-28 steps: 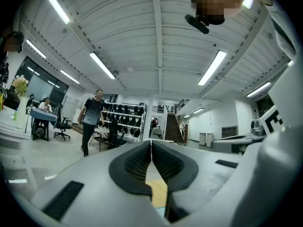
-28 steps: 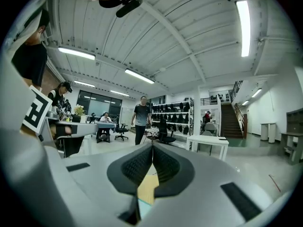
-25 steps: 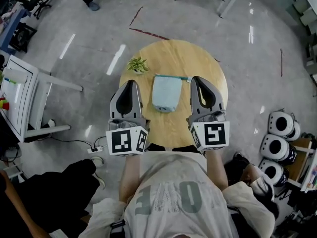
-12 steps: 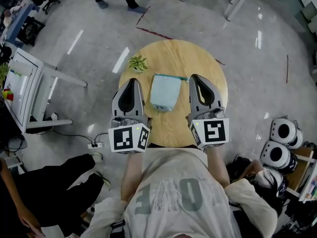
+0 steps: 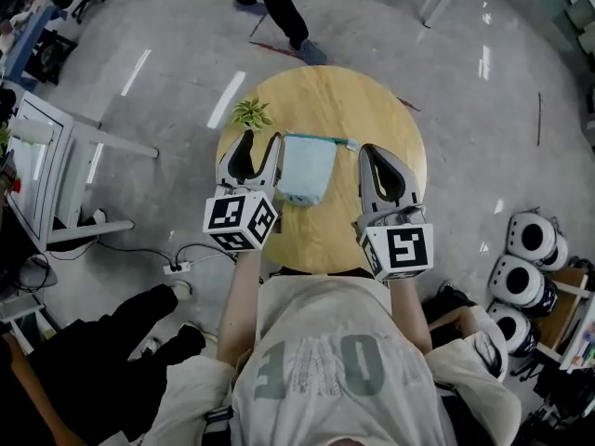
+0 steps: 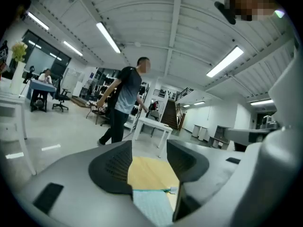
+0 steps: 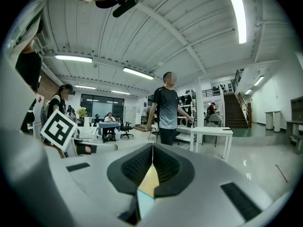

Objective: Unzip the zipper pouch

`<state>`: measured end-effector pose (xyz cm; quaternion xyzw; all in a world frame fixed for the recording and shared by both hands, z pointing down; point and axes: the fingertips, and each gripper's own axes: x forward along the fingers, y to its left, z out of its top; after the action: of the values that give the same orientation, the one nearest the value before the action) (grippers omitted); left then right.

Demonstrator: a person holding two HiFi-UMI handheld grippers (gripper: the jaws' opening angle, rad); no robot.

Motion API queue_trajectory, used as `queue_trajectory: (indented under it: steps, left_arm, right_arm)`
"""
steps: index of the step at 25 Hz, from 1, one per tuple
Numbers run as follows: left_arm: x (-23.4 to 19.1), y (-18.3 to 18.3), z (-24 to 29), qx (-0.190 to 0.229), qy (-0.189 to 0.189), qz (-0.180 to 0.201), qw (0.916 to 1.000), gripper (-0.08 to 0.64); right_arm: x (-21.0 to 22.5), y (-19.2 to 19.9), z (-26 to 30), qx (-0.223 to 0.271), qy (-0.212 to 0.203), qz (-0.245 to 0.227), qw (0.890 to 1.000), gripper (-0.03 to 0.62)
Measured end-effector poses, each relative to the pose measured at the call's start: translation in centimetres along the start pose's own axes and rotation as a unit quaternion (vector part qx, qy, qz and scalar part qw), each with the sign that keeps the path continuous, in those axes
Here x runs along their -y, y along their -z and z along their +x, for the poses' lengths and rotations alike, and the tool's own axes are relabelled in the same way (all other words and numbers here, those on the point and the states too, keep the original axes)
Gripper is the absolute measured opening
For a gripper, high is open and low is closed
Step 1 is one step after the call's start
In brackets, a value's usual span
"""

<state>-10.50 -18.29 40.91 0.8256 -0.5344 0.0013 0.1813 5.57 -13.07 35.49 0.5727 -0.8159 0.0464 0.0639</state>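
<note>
A light blue zipper pouch (image 5: 305,167) lies flat in the middle of the round wooden table (image 5: 325,100), its zipper edge (image 5: 321,138) at the far side. My left gripper (image 5: 263,140) sits just left of the pouch, by its far left corner. Its jaws have just been opening and now stand open; the pouch (image 6: 152,207) shows low between them, and the pads do not press on it. My right gripper (image 5: 376,151) hovers right of the pouch, shut and empty. In the right gripper view the jaws (image 7: 152,148) meet, with a sliver of pouch (image 7: 144,205) below.
A small potted plant (image 5: 248,112) stands on the table just beyond the left gripper. A person (image 5: 279,7) walks past the table's far side. A white desk (image 5: 37,184) is at the left, and round white devices (image 5: 521,268) sit on the floor at the right.
My left gripper has moved forward and toward the pouch, dropped lower, and its jaws have opened. The right gripper has sunk slightly. The walking person has moved to the right.
</note>
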Motion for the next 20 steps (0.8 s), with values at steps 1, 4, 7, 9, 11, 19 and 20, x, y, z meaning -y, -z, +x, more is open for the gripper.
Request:
queue_trajectory:
  steps: [1,4,7,9,11,19,20]
  left_arm:
    - [-0.5,1.2,0.8,-0.015,0.001,-0.009,0.9998,0.211]
    - [-1.8,5.0,3.0,-0.067,0.001,-0.027,0.9974,0.218]
    - [-2.8,8.6,4.9,-0.119,0.004,-0.056,0.9913,0.218]
    - [-3.5,10.9,6.1,-0.151,0.005,-0.084,0.9849,0.218]
    - [-4.1,13.0,7.1,-0.182,0.011,-0.11,0.977,0.217]
    - [-5.6,18.2,9.0,-0.269,0.021,-0.187,0.9444,0.216]
    - [-5.7,18.6,9.1,-0.279,0.021,-0.188,0.9413,0.216]
  right_arm:
    - [0.2,0.2,-0.1,-0.004,0.003,0.0,1.0,0.029]
    - [0.7,0.8,-0.3,-0.014,0.01,0.0,1.0,0.029]
    - [1.4,1.4,-0.8,-0.026,0.019,0.0,0.999,0.029]
    - [1.7,1.8,-0.9,-0.034,0.024,0.002,0.999,0.029]
    - [1.7,2.3,-1.0,-0.041,0.026,0.0,0.999,0.029]
    - [1.6,4.1,-1.1,-0.068,0.031,-0.001,0.997,0.029]
    - [1.7,4.2,-1.1,-0.07,0.032,0.001,0.997,0.029]
